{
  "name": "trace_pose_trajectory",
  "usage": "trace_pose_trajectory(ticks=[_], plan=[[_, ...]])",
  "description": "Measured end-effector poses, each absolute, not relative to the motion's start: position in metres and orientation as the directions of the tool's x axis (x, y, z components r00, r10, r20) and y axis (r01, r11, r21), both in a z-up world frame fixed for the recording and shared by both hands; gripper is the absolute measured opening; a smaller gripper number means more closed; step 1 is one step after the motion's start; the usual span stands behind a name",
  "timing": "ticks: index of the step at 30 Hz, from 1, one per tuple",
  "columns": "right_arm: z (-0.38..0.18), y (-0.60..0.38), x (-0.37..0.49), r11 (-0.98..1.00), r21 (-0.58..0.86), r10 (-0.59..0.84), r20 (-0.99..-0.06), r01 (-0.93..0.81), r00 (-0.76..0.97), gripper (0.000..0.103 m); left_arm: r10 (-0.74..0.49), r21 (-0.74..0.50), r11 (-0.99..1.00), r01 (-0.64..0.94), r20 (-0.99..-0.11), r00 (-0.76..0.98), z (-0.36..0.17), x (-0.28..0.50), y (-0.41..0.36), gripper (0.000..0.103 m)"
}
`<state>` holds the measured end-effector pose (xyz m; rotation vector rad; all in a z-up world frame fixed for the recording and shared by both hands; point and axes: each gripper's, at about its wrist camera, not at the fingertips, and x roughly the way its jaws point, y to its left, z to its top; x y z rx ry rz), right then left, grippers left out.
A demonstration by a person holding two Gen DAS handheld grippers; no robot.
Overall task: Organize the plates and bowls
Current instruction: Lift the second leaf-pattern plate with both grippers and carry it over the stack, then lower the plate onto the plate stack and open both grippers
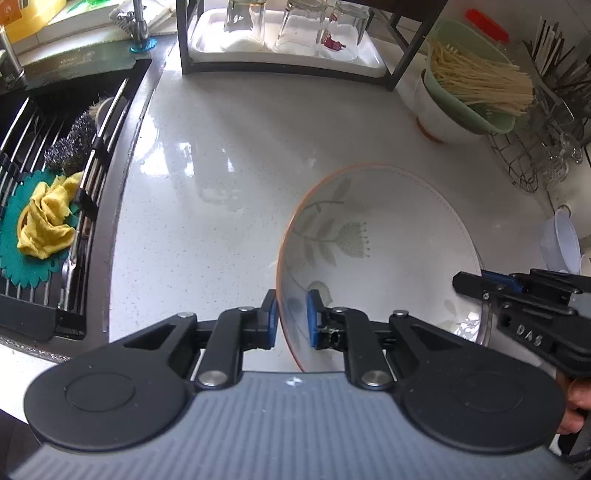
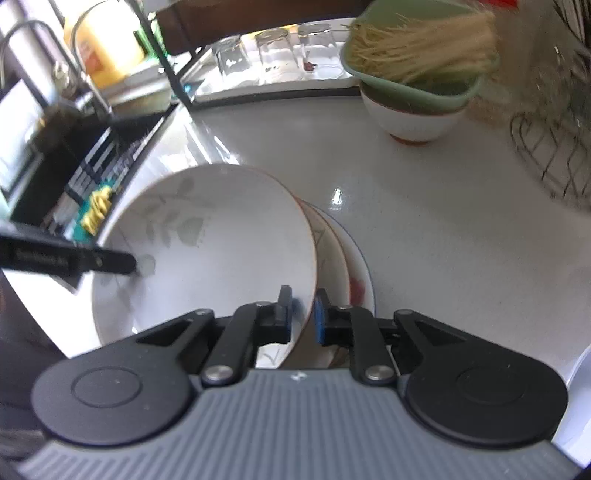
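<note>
Both my left gripper and right gripper pinch the bowl rim at lower centre; uneven lifting could slip it onto the plates.

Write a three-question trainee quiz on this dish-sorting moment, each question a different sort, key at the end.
1. True or false: the left gripper and the right gripper both have their jaws astride the rim of the same leaf-patterned bowl.
2. Multiple choice: what does the green dish on the white bowl hold? A) dry noodles B) spoons C) a yellow cloth
3. Fill in: the upturned glasses stand on a white ____ inside a dark frame.

Key: 1 true; 2 A; 3 tray. The jaws' exact contact with the rim cannot be judged.
</note>
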<state>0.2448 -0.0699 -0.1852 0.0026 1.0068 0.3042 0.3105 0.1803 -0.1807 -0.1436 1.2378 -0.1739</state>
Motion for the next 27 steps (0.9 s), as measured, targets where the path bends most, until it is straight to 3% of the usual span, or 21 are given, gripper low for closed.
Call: trace_pose_trajectory(ticks=[13,27], plan=[[-0.188,-0.073,0.237,0.968,0.108,0.219,-0.805,-0.228,0.551,0.017,-0.161,-0.178,0.984,-0.016,-0.921,0.354,-0.186,0.318,0.168,0.020],[-0.182,-0.099,0.227,0.960,0.254,0.275,-0.769,-0.119,0.577,0.016,-0.162,-0.187,0.982,-0.029,-0.912,0.377,-0.178,0.312,0.162,0.020]])
